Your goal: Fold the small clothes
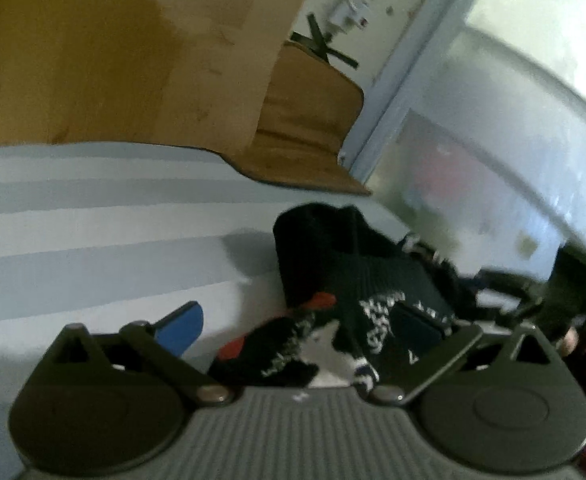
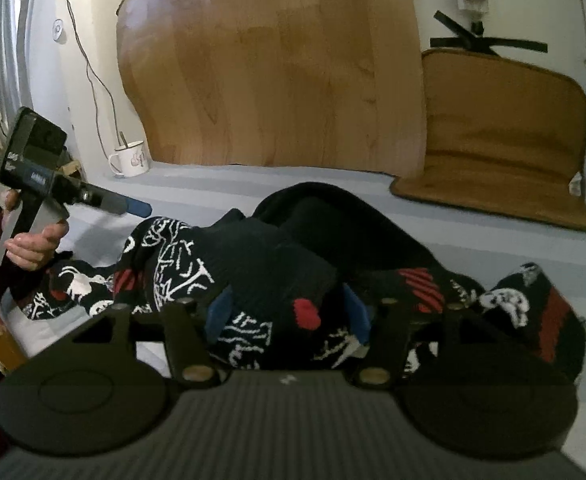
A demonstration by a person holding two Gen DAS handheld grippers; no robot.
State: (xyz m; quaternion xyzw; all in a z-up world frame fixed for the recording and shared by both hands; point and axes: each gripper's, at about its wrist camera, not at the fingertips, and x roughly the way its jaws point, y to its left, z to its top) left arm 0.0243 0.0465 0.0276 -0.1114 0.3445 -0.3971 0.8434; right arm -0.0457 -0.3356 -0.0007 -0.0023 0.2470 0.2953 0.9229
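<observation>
we see the black patterned garment (image 2: 277,264) bunched in a heap on the grey striped bed sheet (image 2: 493,232), white and red print showing on both sides of the pile. our right gripper (image 2: 289,312) sits low at the near edge of the heap with its blue fingers (image 2: 219,312) on either side of a black fold; they look pinched on the cloth, contact partly hidden by the fabric. in the left wrist view the left gripper (image 1: 297,324) has its fingers spread wide; one blue finger (image 1: 183,326) is clear over the sheet, the other is dark and sits against the garment (image 1: 353,280). in the right wrist view the left gripper (image 2: 133,206) is held up at the left, above the cloth. a white mug (image 2: 129,158) stands at the sheet's far edge by a wooden board (image 2: 277,68); a brown cushion (image 2: 501,128) lies at the right.
</observation>
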